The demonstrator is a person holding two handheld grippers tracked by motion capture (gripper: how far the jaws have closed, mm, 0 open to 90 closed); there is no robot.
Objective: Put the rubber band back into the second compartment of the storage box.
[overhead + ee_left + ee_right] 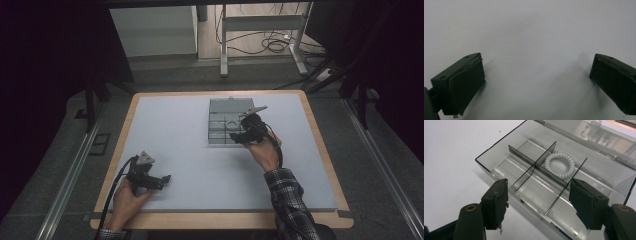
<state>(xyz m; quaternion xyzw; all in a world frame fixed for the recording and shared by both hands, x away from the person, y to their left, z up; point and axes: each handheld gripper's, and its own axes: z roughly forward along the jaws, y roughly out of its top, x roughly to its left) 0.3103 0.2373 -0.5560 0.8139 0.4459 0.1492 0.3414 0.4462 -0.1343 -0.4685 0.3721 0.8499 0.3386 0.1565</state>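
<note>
Pale grey mat [200, 165] on a wood-edged table [320, 145], dark room around it, w/ a white metal frame [260, 30] and loose cables [270, 45] on the floor beyond the table's far edge. Clear divided box [554, 180] sits on the mat's far half, lid open; white coil hair tie [559, 165] lies in its middle far compartment. Right gripper [537, 205] hangs at the box's near wall, jaws apart w/ nothing between the pads; left gripper [536, 82] is well apart from the box near the mat's near-left corner, jaws wide over bare mat.
</note>
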